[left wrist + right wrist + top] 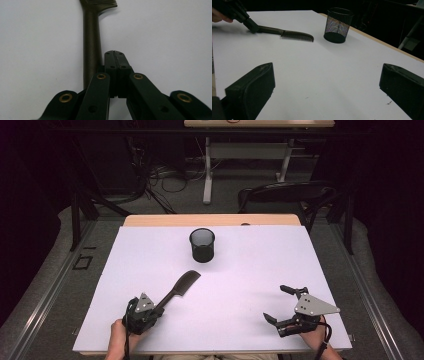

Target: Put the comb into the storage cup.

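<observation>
Comb and mesh cup on white table

Near left: left tool (159, 309), jaws pressed together, comb (181, 286) handle lying beside them, not pinched; best reopen and straddle the handle. Near right: right tool (283, 304) spread, idle. Comb: dark, long-handled, flat at centre. Far: black mesh cup (202, 244), upright.

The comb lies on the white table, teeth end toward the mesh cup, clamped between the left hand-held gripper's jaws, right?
Not clamped. In the left gripper view the left hand-held gripper is shut empty, and the comb lies with its handle beside the jaws. The rest is right.
</observation>
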Demonstrator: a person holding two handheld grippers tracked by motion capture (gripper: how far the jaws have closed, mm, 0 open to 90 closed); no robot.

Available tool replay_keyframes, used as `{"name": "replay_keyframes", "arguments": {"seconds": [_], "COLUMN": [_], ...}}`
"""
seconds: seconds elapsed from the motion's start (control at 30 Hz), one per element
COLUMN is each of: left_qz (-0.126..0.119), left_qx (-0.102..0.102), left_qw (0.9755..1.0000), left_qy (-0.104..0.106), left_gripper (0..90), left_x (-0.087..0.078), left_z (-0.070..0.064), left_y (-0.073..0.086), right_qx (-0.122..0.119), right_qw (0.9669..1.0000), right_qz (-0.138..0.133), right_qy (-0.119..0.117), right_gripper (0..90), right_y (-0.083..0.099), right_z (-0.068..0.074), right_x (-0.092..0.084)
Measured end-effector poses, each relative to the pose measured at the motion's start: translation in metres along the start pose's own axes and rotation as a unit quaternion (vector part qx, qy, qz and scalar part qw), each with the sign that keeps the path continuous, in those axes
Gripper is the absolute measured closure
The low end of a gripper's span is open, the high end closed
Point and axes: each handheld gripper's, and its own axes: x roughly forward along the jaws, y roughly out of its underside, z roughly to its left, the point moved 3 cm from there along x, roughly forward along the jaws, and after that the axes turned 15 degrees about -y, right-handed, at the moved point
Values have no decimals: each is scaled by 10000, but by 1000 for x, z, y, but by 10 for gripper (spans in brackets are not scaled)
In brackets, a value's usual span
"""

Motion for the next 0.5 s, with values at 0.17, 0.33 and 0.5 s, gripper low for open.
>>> {"name": "replay_keyframes", "arguments": {"seconds": [0.17, 0.33, 0.5], "left_qz": [-19, -20, 8], "left_qx": [-42, -67, 10], "left_qw": [10000, 9999, 9999], "left_qy": [-74, -99, -170], "left_gripper": [900, 900, 900], "left_x": [1, 3, 5], "left_z": [4, 5, 5], "left_y": [-1, -1, -2], "right_qx": [-6, 3, 4], "right_qw": [10000, 10000, 10000], "right_qz": [4, 13, 19], "right_qy": [4, -1, -7], "right_gripper": [0, 0, 0], "right_y": [0, 0, 0], "right_z": [0, 0, 0], "right_x": [0, 0, 1]}}
